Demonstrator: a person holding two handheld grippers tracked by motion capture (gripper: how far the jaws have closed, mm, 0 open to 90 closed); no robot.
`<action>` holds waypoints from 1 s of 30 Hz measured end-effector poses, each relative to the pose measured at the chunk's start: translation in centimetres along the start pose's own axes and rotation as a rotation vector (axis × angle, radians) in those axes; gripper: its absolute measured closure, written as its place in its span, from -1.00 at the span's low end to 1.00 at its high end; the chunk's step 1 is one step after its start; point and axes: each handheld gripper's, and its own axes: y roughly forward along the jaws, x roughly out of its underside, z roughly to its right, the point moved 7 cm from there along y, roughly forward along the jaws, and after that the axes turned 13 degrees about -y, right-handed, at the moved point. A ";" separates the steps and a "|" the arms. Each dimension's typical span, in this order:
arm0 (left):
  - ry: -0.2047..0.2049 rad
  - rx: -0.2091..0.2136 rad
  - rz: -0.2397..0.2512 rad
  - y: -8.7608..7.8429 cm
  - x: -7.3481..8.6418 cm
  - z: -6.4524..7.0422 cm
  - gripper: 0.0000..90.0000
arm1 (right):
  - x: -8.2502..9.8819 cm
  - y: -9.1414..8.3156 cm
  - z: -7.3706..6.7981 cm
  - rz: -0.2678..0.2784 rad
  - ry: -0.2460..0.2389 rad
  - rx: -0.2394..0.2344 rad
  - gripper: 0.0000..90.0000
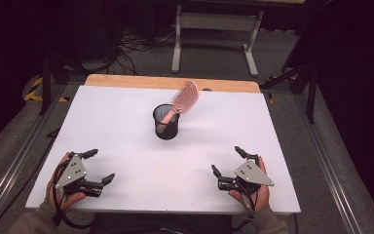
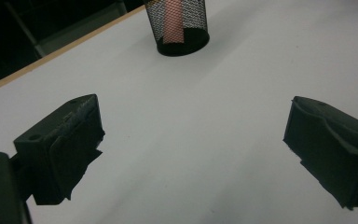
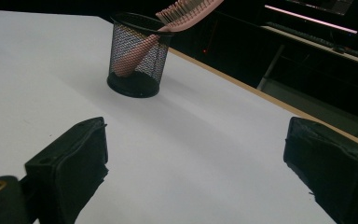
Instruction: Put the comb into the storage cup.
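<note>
Centrally, toward the table's (image 1: 126, 122) far edge, a black mesh cup (image 1: 166, 122) holds a pink hairbrush (image 1: 182, 100) handle-down, while the left gripper (image 1: 99, 166) and right gripper (image 1: 226, 160) gape empty near the front corners.

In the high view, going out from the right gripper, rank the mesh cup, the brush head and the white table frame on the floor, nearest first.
From the right gripper:
1. Mesh cup, mid-table, ahead and to its left.
2. Brush head, leaning out over the cup's far rim, toward the table's back edge.
3. White table frame, on the floor beyond the table.
</note>
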 end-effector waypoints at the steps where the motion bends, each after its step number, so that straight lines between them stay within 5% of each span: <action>1: 0.001 0.003 -0.003 0.0 0.0 0.1 -0.88 | 0.0 0.0 0.0 0.000 0.001 -0.001 -0.85; 30: 0.009 0.011 -0.018 0.4 0.2 0.4 -0.88 | 0.1 0.3 -0.2 -0.006 -0.003 -0.011 -0.85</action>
